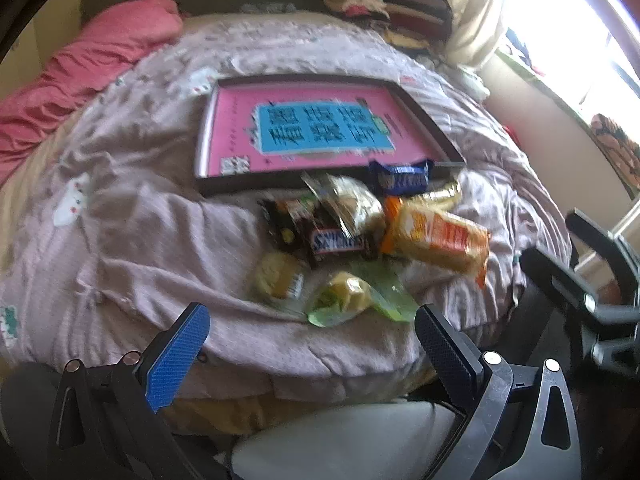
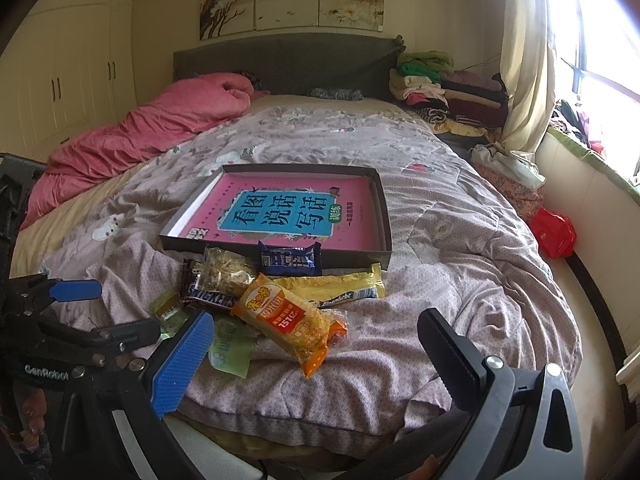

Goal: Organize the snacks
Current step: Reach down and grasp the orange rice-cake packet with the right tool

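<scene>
On the bed, near its foot edge, here's what you've got:

Left hand-held gripper [image 1: 312,332]: jaws wide apart, nothing between them; it hovers over the near edge of the quilt, just short of the snack pile. The left view is motion-blurred.
Right hand-held gripper [image 2: 316,340]: jaws wide apart too, holding nothing. Your left unit shows at the left edge of the right view.
Box [image 2: 382,204]: shallow dark tray box, flat on the quilt, mid-bed. Only a pink book with a blue title panel [image 2: 280,212] lies inside, flat on the bottom.
Snack pile: all on the quilt, just in front of the box's near wall, none in the box.
Blue wrapped bar [image 2: 290,258]: leaning against the box's near wall.
Snickers bar [image 2: 208,294]: left part of the pile, partly under a clear packet of pale snack [image 2: 228,270].
Orange cracker pack [image 2: 288,320]: nearest to your right unit, angled, overlapping the long yellow biscuit pack [image 2: 344,286] behind it.
Green packets [image 2: 230,346]: closest to the bed edge, partly hidden by the blue finger pad in the right view; in the left view, two show yellowish contents.
Quilt [image 2: 440,240]: grey-lilac, rumpled around the pile.
Pink duvet [image 2: 160,128]: bunched along the far left side of the bed.
Folded clothes [image 2: 424,80]: stacked by the headboard, far right.
</scene>
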### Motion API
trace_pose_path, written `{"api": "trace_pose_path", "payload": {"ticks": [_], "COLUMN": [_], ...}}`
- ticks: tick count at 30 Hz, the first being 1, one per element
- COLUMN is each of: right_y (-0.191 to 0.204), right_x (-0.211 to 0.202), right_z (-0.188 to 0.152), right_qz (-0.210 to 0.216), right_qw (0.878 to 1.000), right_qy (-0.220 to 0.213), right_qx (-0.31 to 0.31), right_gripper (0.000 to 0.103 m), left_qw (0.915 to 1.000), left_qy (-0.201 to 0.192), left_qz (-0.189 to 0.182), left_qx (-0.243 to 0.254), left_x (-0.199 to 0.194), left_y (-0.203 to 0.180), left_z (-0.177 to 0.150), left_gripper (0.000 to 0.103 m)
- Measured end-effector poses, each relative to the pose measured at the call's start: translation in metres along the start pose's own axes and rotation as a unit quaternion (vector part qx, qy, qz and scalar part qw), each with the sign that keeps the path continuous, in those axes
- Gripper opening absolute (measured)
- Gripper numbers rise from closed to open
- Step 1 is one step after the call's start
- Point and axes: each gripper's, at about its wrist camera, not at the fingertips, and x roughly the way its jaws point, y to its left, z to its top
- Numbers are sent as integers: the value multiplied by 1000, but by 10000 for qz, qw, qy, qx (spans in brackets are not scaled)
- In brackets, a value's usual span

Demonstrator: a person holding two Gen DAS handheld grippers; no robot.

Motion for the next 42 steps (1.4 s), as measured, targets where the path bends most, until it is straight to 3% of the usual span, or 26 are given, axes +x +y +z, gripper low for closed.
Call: {"api": "trace_pose_path", "payload": {"ticks": [7, 14, 21, 24, 29, 32, 33, 37, 39, 42], "right_y": [-13, 3, 7, 8, 17, 21, 22, 22, 20, 15], "right_x": [22, 46, 72, 82, 92, 97, 98, 100, 100, 97], "right_z": [6, 11, 20, 19, 9, 5, 4, 3, 4, 5], "right_qz": [66, 237, 771, 779, 812, 802, 805, 865, 893, 907], "right_qw": [9993, 9927, 9827, 9779, 9675, 9637, 9630, 9620, 9626, 9657], "right_qy": [346, 663, 852, 958, 1103, 1149, 1162, 1182, 1184, 1121], "right_qx": [-98, -984, -1453, -1688, -2124, -2273, -2294, -2304, -2269, -2159], "right_gripper": [103, 102, 102, 100, 89, 75, 68, 41, 34, 34], "left_qw": [9983, 9954, 9947, 9938, 9932, 9932, 9932, 9927, 9921, 9925], "left_qy": [356, 626, 641, 612, 659, 683, 694, 823, 923, 927], "left_qz": [-401, -652, -793, -932, -964, -944, -934, -879, -854, -793], "left_qx": [220, 307, 161, 30, -8, 17, 16, 9, 6, 33], "left_x": [28, 47, 52, 50, 55, 58, 59, 66, 71, 73], "left_y": [-12, -15, -7, -1, 0, -2, -3, -9, -11, -17], "left_z": [0, 0, 3, 5, 8, 9, 9, 13, 13, 14], "left_gripper": [99, 93, 92, 92, 92, 92, 90, 67, 65, 64]}}
